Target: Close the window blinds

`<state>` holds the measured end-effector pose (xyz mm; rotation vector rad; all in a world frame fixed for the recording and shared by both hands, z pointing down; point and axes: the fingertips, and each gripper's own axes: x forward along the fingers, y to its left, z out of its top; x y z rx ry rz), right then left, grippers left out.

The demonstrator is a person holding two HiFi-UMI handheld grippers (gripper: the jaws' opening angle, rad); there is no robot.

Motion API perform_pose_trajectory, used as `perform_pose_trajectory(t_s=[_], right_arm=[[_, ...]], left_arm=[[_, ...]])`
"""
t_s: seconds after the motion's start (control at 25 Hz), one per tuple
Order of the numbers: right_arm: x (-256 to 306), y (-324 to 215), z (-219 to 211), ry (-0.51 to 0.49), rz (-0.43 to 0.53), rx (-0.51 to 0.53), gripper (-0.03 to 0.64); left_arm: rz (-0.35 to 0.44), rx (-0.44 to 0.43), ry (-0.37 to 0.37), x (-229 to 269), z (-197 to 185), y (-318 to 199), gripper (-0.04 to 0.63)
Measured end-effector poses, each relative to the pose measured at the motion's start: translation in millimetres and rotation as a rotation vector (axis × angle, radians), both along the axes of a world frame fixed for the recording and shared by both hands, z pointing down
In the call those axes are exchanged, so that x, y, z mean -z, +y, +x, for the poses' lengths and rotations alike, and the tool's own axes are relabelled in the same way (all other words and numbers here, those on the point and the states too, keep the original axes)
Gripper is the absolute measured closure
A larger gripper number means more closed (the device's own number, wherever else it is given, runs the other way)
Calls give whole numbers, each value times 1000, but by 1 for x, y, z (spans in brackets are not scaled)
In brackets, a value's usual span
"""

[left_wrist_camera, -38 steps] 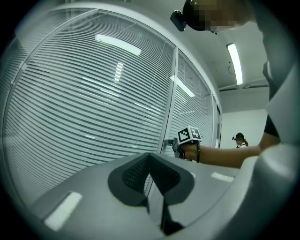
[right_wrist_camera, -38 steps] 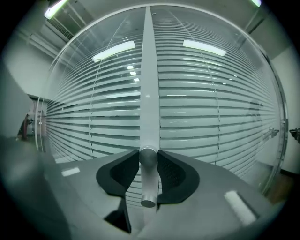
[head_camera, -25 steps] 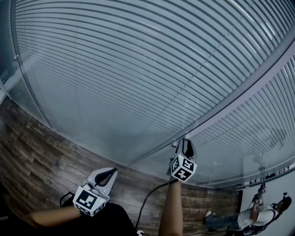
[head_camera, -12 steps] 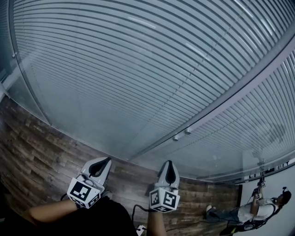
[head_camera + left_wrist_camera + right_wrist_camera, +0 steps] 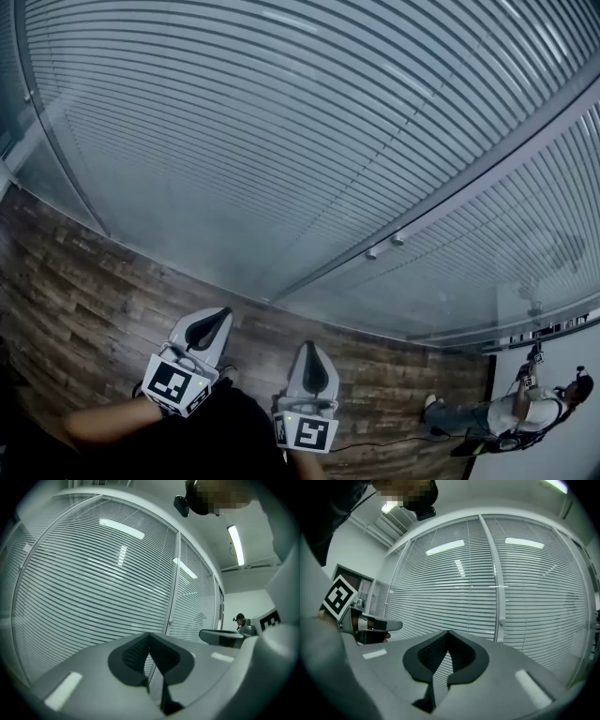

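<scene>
Left gripper (image 5: 217, 317) and right gripper (image 5: 310, 352) low, closed, facing blinds (image 5: 281, 141)

The head camera looks forward and steeply down over the window blinds (image 5: 281, 141) and the wooden floor (image 5: 75, 281), with the left tongs (image 5: 217, 319) and right tongs (image 5: 310, 352) low in frame. Each gripper camera sits just behind its own tongs, facing the blinds from nearby, seemingly tilted upward. All three views share the blinds' frame post (image 5: 172, 588).
</scene>
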<state>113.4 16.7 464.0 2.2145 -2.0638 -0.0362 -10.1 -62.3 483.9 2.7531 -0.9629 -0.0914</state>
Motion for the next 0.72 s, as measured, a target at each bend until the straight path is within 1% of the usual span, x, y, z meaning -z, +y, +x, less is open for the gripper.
perform_pose_trajectory(t_s=[0.32, 0.56, 0.72], right_arm=[[-3, 6, -35, 5, -19, 16, 617], [-4, 14, -47, 7, -20, -10, 617], [-1, 12, -42, -1, -34, -21, 617]], left_arm=[[-16, -33, 2, -6, -7, 9, 594], [-11, -59, 5, -6, -14, 16, 594], [-25, -74, 2, -5, -6, 13, 594]])
